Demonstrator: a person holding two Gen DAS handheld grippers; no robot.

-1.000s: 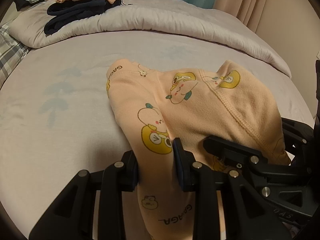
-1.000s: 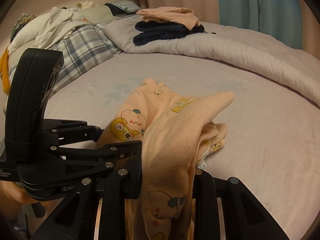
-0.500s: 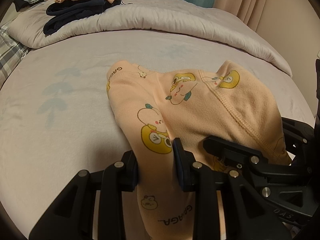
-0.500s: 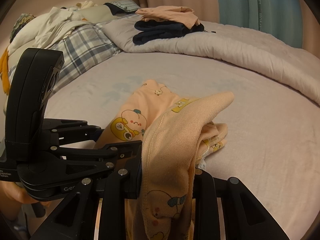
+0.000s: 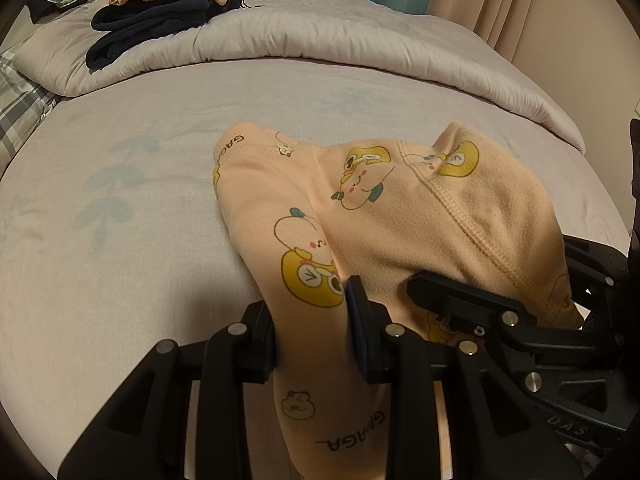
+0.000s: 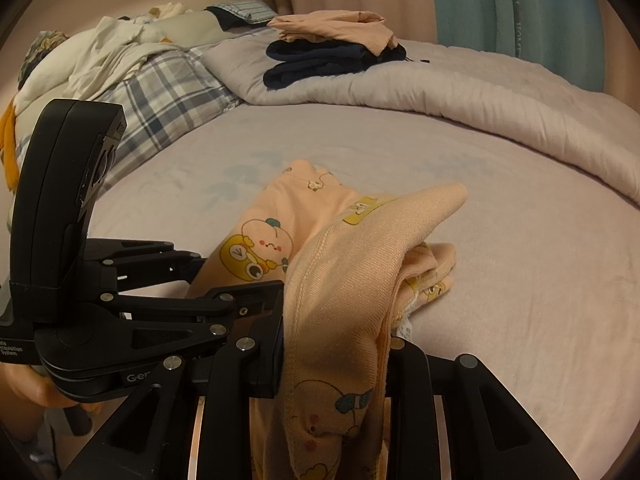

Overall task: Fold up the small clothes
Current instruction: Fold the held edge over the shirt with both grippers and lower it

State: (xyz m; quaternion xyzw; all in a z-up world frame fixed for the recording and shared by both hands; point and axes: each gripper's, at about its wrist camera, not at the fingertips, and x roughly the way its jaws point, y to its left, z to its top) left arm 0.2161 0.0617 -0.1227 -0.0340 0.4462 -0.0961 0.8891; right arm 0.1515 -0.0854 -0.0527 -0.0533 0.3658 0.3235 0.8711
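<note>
A small peach garment printed with yellow cartoon figures lies bunched on the lilac bed sheet. My left gripper is shut on its near left part, with the cloth running down between the pads. My right gripper is shut on the thick seamed edge of the same garment, which drapes over the fingers. The right gripper's black frame shows at the right of the left wrist view. In the right wrist view the left gripper's body stands close on the left.
A rolled lilac duvet lies across the back of the bed, bearing folded dark and peach clothes. A plaid pillow and a heap of pale laundry sit at the far left. Curtains hang behind.
</note>
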